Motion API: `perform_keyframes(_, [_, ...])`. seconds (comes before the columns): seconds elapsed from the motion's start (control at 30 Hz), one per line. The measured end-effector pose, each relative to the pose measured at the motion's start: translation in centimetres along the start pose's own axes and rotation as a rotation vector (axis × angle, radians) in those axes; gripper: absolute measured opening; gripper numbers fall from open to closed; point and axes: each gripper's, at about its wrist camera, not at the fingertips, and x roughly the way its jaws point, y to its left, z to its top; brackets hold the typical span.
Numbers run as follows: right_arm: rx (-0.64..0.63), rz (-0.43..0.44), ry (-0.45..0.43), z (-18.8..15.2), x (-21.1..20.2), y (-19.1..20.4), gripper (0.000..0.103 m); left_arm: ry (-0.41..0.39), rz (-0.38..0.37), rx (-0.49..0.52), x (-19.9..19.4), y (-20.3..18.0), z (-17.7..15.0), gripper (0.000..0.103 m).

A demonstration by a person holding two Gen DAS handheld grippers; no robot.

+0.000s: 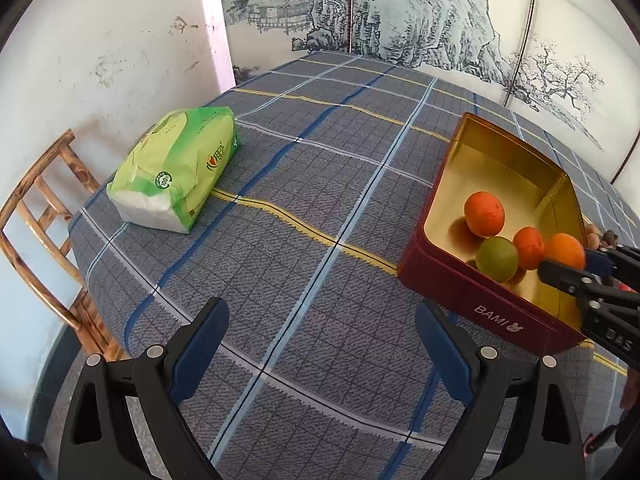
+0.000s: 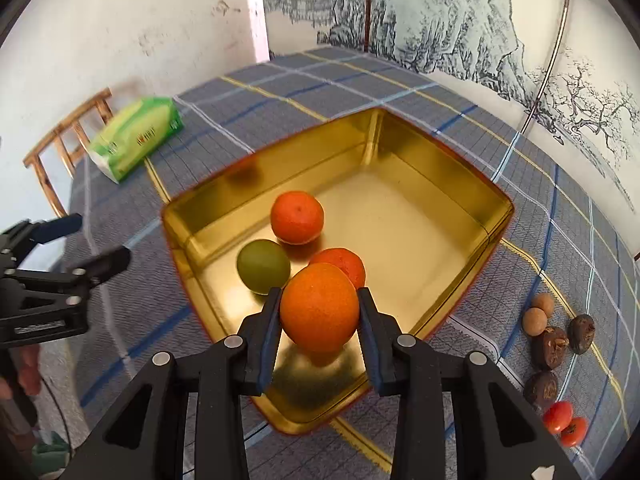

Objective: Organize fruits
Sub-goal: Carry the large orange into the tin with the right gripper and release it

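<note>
Item: orange (image 2: pixel 319 306), clamped in my right hand-held gripper (image 2: pixel 318 332) over tin (image 2: pixel 460 160); lower gently, release clear of fruit; left hand-held gripper (image 1: pixel 322 344) open.

An open gold-lined tin (image 2: pixel 420 168) with maroon outer walls is sitting on the tabletop, holding two orange tangerines (image 2: pixel 297 217) and a green citrus fruit (image 2: pixel 263 266). A larger orange (image 2: pixel 319 306) is hanging above its near corner. Small brown and red fruits (image 2: pixel 554 346) are lying beside it.
</note>
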Motion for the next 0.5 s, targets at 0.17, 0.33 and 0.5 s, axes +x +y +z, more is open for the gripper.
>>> perform_keyframes(0.17, [0.011,0.002,0.023,0.1,1.2,-0.3,0.033,-0.001,0.004,-0.005,0.1,0.4,0.1,0.094])
perform_keyframes(0.33, [0.021,-0.005,0.03,0.3,2.1,-0.3,0.033,0.009,0.007,-0.006,0.5,0.6,0.0,0.094])
perform_keyframes(0.5, [0.025,0.003,0.032,0.6,2.7,-0.2,0.034,0.013,0.006,-0.002,0.6,0.5,-0.1,0.094])
